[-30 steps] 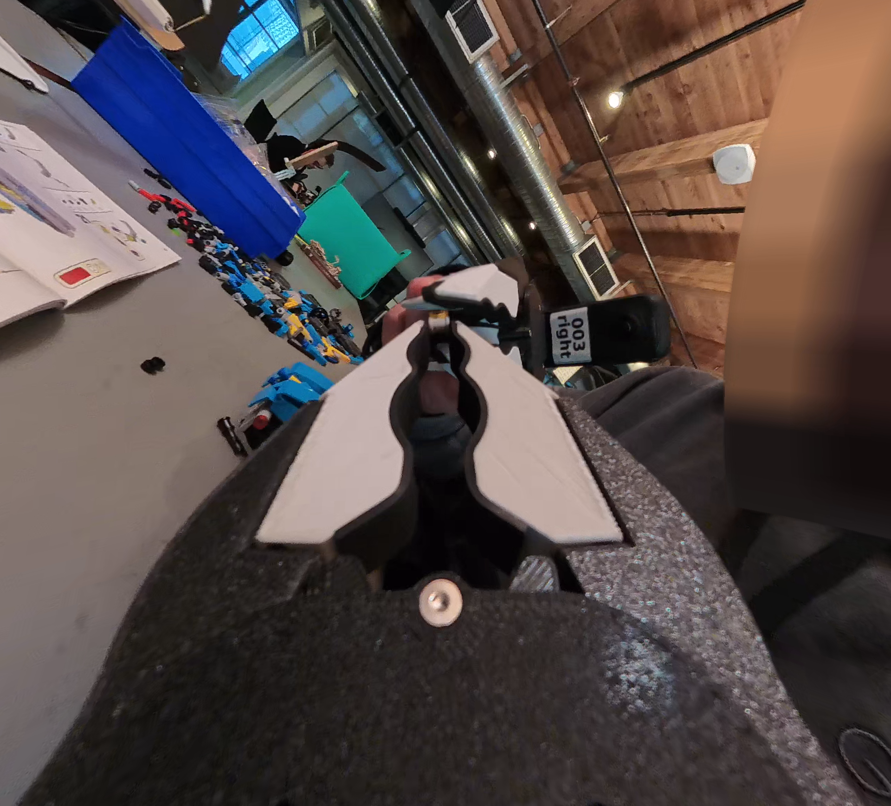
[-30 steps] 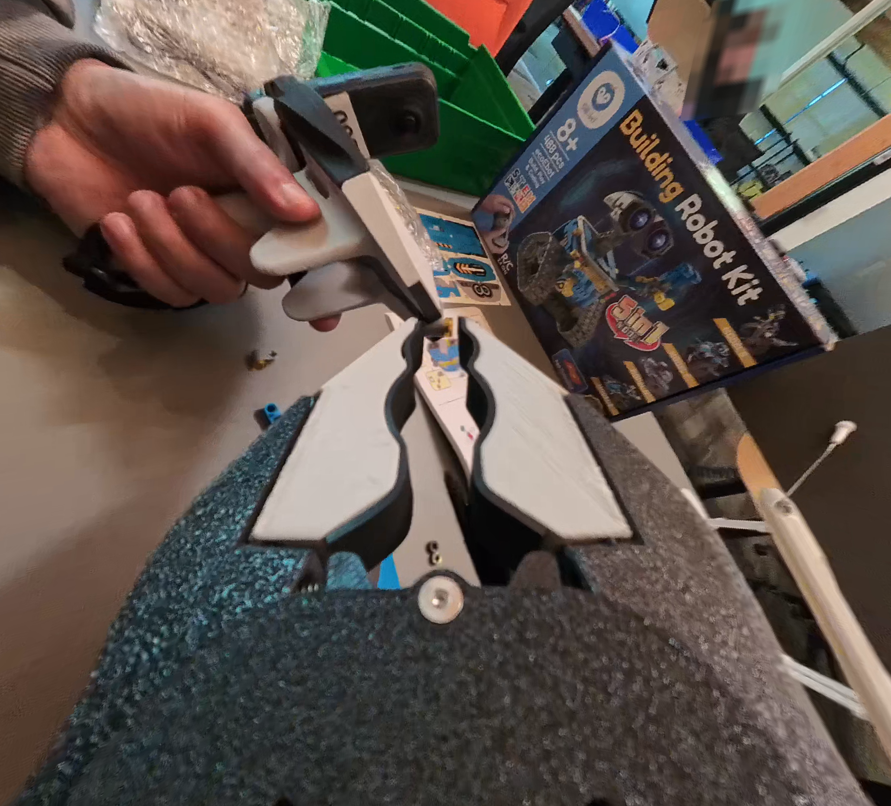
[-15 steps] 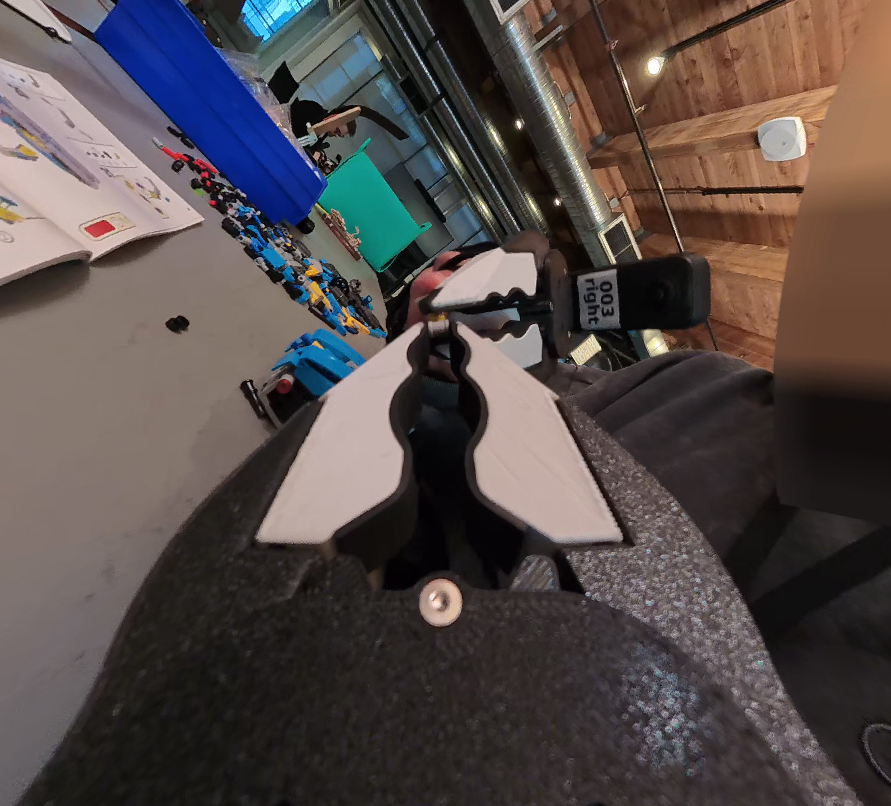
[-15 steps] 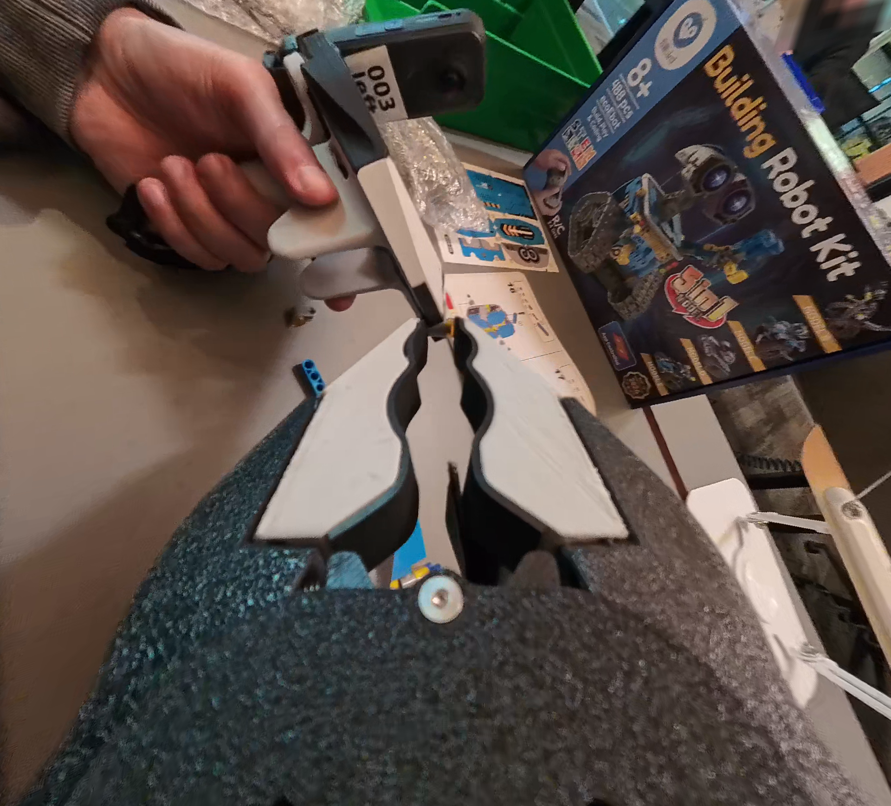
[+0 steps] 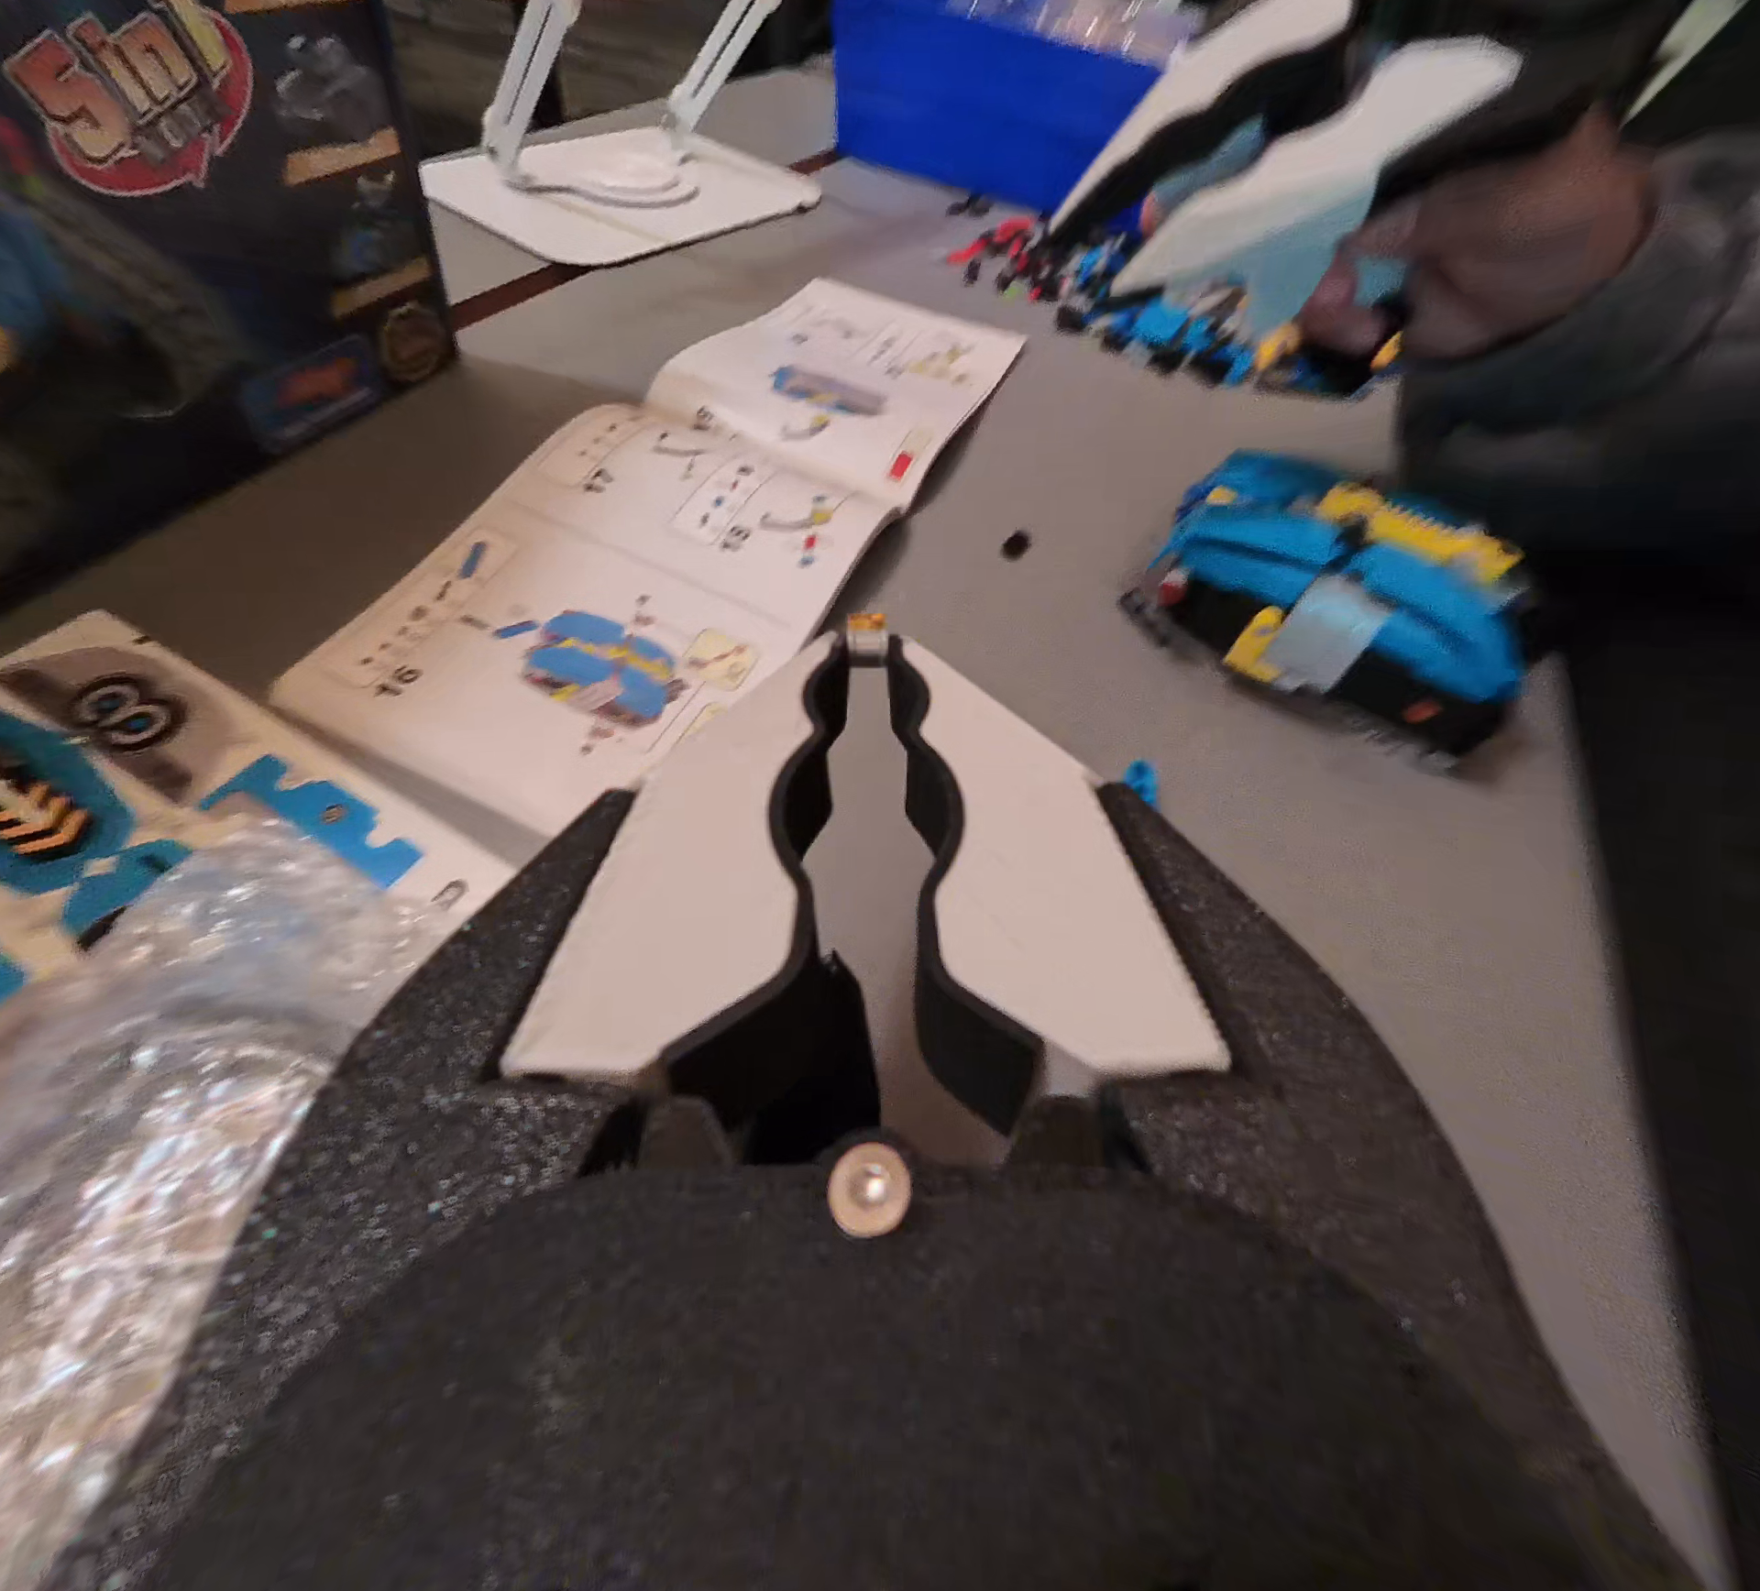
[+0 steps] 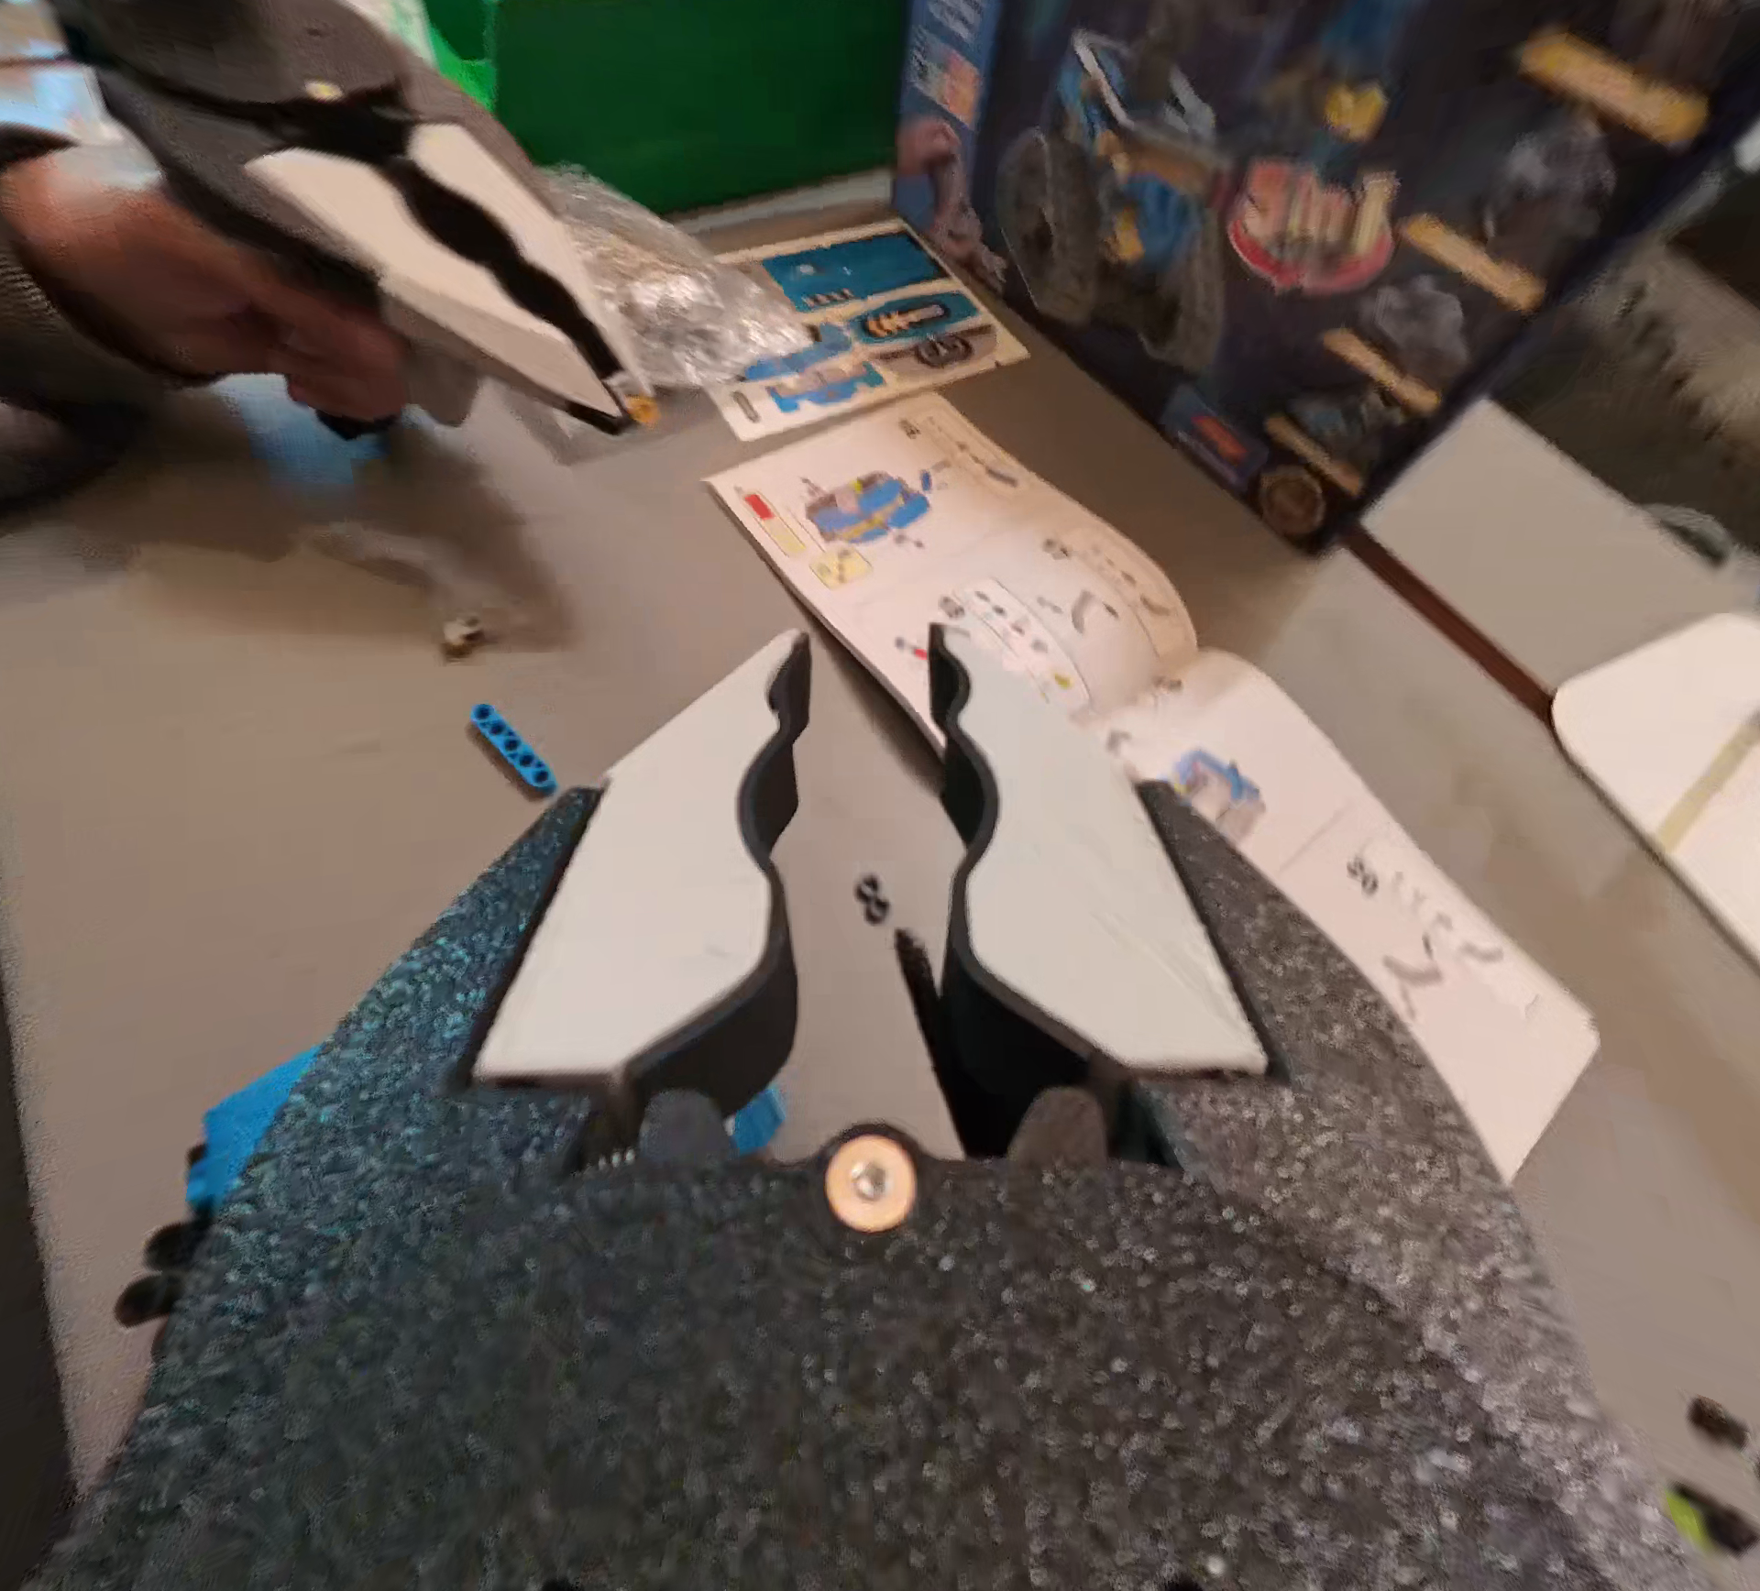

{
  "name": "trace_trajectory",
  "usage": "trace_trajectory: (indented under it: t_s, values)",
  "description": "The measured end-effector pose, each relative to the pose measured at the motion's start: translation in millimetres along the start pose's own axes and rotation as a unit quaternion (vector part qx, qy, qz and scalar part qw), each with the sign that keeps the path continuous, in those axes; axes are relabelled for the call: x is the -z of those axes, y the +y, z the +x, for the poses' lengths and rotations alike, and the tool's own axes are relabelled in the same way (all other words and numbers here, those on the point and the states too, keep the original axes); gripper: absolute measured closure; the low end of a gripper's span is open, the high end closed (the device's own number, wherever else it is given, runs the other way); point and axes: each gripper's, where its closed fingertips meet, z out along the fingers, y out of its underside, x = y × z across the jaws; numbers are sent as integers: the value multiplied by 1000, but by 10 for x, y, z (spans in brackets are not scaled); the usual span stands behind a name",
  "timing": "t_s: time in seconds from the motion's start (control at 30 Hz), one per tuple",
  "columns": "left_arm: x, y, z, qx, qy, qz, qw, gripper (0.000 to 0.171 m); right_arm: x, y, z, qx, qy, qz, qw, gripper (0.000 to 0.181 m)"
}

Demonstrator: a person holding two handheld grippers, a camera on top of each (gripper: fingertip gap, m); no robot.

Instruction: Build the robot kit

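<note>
grey desk (image 5: pixel 1095 441) with open instruction booklet (image 5: pixel 667 517) and kit box (image 6: pixel 1333 146) | our left gripper (image 5: pixel 868 641) fingers pinch a small grey-and-orange piece (image 5: pixel 867 629) over the booklet's edge | our right gripper (image 6: pixel 869 648) fingers spread, empty, above the desk | blue model (image 5: pixel 1333 593) at right

Blur, cropped edges and one tiny pinched part

The small piece (image 5: pixel 867 634) at the left gripper (image 5: pixel 867 658) tips is too small to identify; the kit box (image 6: pixel 1333 146) and blue model (image 5: pixel 1333 603) are motion-blurred, and the bubble wrap (image 5: pixel 143 1098) runs off the left edge.
</note>
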Motion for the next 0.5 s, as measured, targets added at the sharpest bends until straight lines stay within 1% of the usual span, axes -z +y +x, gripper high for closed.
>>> trace_trajectory:
  t_s: [0.07, 0.17, 0.33, 0.5]
  values:
    - [-37, 113, -81, -29, -29, -27, 999, 164, -9, 136, 166, -46, 5, -11, 999, 161]
    - [-84, 181, -23, -35, -9, -46, 998, 164, -50, 301, 291, -96, 5, -25, 995, 162]
    - [-75, 178, -22, -15, 7, -44, 999, 165, -154, 395, 234, -140, -32, -20, 989, 164]
    - [-80, 186, -10, -19, 8, -47, 999, 164, -225, 449, 209, -139, -36, -20, 989, 165]
